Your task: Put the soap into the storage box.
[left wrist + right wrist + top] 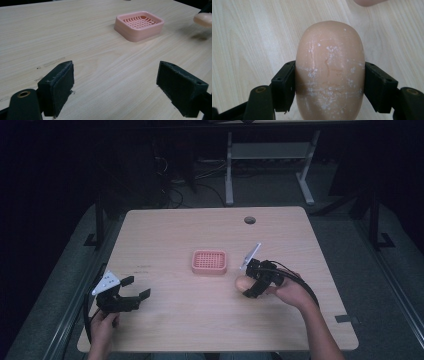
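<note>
Soap bar is clamped between the jaws of the right gripper, held just off the desk right of centre, near the pink soap dish at mid-desk. Left gripper is parked by the desk's front-left corner, jaws spread wide, nothing gripped.

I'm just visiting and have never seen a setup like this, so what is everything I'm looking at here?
Table: one, light wood, centre, with a dark round hole near its far edge.
Soap dish: one, pink, slotted, mid-table.
Soap: one, peach oval bar, just right of the dish, clamped between jaws.
Desk frame: one, grey, on the floor behind.
Left hand-held gripper: one, black, jaws apart, near the left edge.
Right hand-held gripper: one, black, holding the soap.
Hands: two, at the near edge.
</note>
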A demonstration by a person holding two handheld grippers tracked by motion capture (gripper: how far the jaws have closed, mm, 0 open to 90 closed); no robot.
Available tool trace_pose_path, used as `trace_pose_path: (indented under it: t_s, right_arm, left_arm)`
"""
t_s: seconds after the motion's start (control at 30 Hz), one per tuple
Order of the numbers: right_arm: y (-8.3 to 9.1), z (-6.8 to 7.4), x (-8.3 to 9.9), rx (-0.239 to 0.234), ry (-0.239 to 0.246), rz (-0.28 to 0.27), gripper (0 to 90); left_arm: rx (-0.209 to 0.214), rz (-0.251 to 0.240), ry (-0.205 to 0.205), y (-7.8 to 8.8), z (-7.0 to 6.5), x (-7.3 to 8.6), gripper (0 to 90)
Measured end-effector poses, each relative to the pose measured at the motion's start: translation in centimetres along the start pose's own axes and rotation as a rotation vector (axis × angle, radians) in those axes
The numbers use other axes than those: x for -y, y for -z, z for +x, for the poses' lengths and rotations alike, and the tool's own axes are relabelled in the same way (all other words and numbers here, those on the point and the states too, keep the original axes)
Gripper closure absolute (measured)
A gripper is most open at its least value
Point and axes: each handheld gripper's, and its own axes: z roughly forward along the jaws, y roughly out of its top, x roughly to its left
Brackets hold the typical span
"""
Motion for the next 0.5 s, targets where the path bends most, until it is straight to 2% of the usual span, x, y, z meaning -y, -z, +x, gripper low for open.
trace_pose_path:
  t_s: [0.23, 0.5]
  right_arm:
    - [-0.1, -0.2, -1.2, -0.002, 0.02, 0.025, 31.9]
    - [0.3, -0.3, -2.0, -0.008, 0.029, 0.015, 31.9]
  left_arm:
    - [0.0, -0.003, 0.003, 0.0, 0.0, 0.0, 14.3]
    - [0.0, -0.003, 0.002, 0.0, 0.0, 0.0, 14.3]
